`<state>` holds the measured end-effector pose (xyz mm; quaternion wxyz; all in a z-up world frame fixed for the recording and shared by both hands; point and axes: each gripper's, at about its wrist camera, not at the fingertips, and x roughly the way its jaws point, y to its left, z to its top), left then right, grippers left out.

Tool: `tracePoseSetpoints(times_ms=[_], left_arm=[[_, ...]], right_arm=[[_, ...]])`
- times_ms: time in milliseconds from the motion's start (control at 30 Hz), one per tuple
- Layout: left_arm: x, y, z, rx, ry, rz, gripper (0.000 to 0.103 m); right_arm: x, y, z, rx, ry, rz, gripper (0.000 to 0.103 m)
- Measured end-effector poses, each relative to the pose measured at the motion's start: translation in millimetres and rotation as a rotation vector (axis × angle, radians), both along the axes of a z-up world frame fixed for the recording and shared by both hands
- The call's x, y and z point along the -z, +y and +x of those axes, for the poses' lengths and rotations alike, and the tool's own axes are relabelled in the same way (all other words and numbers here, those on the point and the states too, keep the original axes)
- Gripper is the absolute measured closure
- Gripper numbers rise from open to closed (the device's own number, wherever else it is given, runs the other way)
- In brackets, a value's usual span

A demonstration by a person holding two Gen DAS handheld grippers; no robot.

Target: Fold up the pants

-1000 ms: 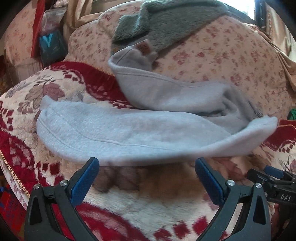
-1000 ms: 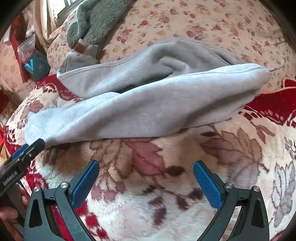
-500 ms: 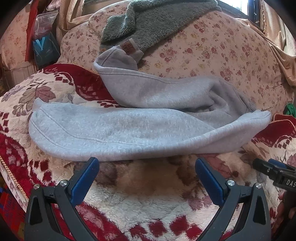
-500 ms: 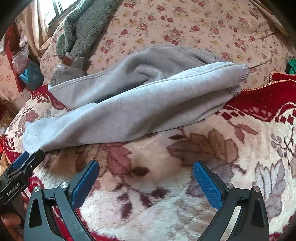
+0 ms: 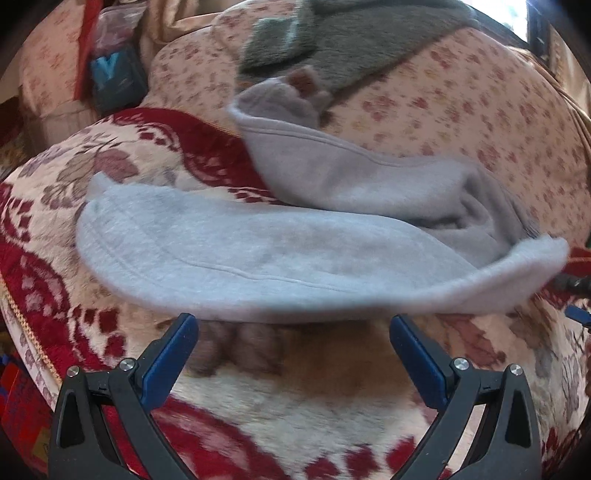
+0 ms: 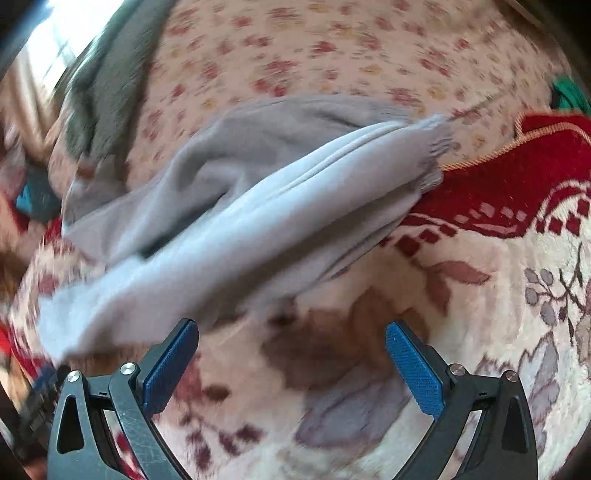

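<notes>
Nearest in the left wrist view, the left gripper (image 5: 293,332) shows two black arms tipped with blue pads, spread wide apart with nothing between them. Just beyond the fingertips lies the near edge of the grey pants (image 5: 280,254), apart from both pads. The pants lie crosswise on a plush red-and-cream floral blanket (image 5: 280,391), one leg stretched left to right in front and the other leg angled behind it toward the back. A small brown label (image 5: 303,79) sits at the far upper end of the rear leg. Behind the pants rises a cushion in a pink floral cover (image 5: 454,107), with a dark grey-green fleece (image 5: 354,33) draped over its top. At far left a blue packet (image 5: 110,74) is blurred.

In the right wrist view, the right gripper (image 6: 291,341) is likewise spread wide and holds nothing. The pants (image 6: 236,229) run diagonally from lower left to upper right; their lower left end lies just beyond the left pad, not touching it, and the ribbed cuff (image 6: 437,147) lies at the far right end, at the blanket's (image 6: 480,295) edge. The view is motion-blurred.
</notes>
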<state>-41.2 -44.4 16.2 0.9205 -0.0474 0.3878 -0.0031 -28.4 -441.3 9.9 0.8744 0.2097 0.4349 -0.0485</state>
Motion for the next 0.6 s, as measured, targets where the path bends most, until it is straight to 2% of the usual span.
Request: tracePoseSetpoints(times_ms=[133,267,367,533,600], left_arm=[[0.3,25.1,5.0,-0.070,-0.005,-0.032,0.000],[2.6,44.1,10.6,-0.117,0.002,-0.062,0.000],[2.9,57.5,13.0,-0.150,-0.010,-0.090,0.000],[16.3,69.2,29.0,-0.178,0.020,-0.107,0.000],[21.8,72.0,34.1,-0.182,0.035,-0.127,0.000]], right_arm=[[-7.0,-36.0,22.9,0.052,-0.005,0.093,0.000],[-8.3,-51.8,42.5,0.085,0.008,0.164,0.000],[-9.7,-56.8,46.2,0.099,-0.015,0.243,0.000],[-4.3,-50.6,61.2,0.073,0.008,0.205,0.000],[-1.7,-49.0,64.3,0.038,-0.030,0.213,0.008]])
